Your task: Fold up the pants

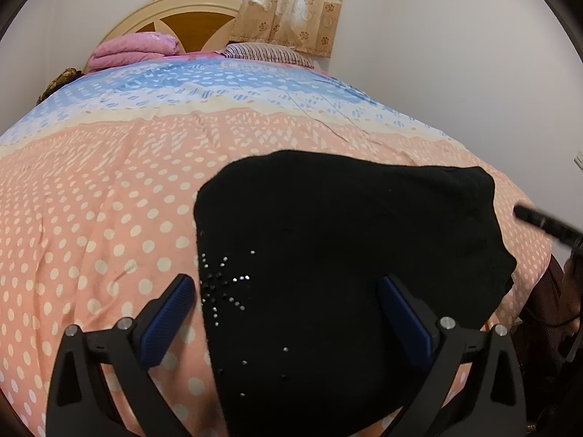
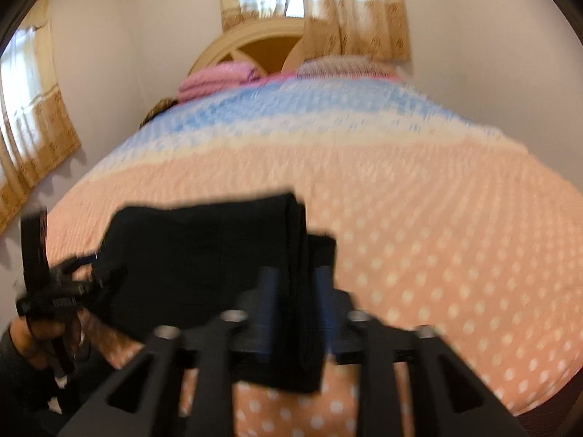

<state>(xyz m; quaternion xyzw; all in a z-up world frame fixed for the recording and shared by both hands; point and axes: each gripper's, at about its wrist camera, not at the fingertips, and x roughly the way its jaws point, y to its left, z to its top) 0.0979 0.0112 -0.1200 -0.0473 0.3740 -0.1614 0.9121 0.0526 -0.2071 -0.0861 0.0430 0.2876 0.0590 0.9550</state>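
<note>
Black pants [image 1: 346, 255] with small rhinestones lie folded on the pink polka-dot bedspread [image 1: 91, 200] near the front edge. My left gripper [image 1: 288, 287] is open, its blue-padded fingers [image 1: 171, 313] spread over the near left part of the pants. In the right wrist view, my right gripper [image 2: 297, 280] is shut on a folded edge of the pants [image 2: 204, 255]. The left gripper [image 2: 54, 291] and the hand holding it show at the far left of that view. The right wrist view is blurred.
The bedspread [image 2: 437, 236] turns blue towards the headboard [image 1: 189, 22]. A folded pink quilt [image 1: 135, 49] and a striped pillow [image 1: 269, 52] lie at the far end. Curtains [image 1: 288, 3] hang behind. The right gripper's tip [image 1: 543, 222] shows at the right edge.
</note>
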